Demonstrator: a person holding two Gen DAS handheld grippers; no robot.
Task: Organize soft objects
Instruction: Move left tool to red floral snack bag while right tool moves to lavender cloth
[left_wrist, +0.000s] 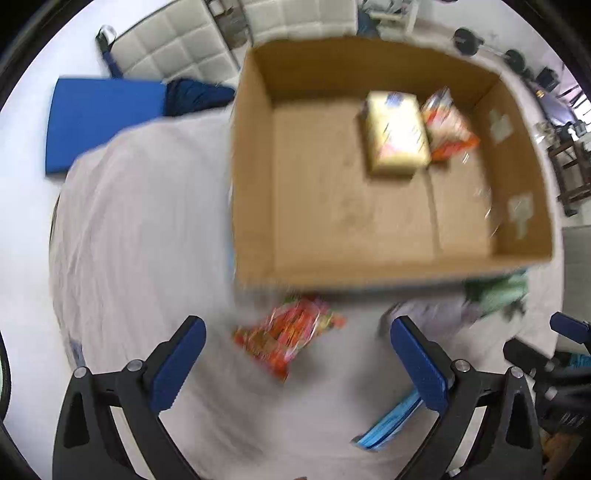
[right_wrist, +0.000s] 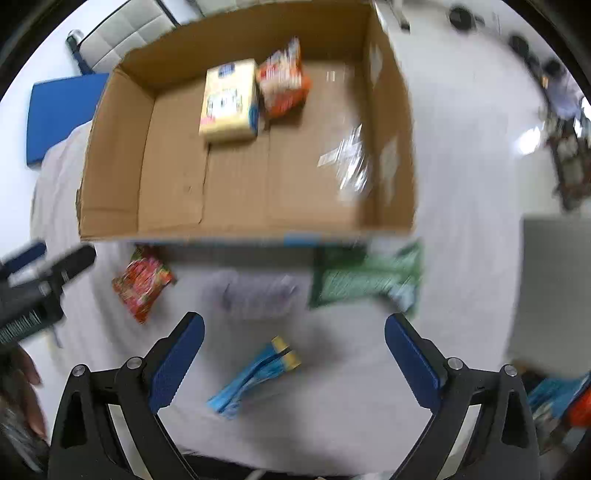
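Bright even indoor light, heavy motion blur both views, fisheye warp + dark vignette at edges.

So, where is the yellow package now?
In both views the yellow package lies inside the cardboard box, near its far wall, with the orange snack bag beside it on the right.
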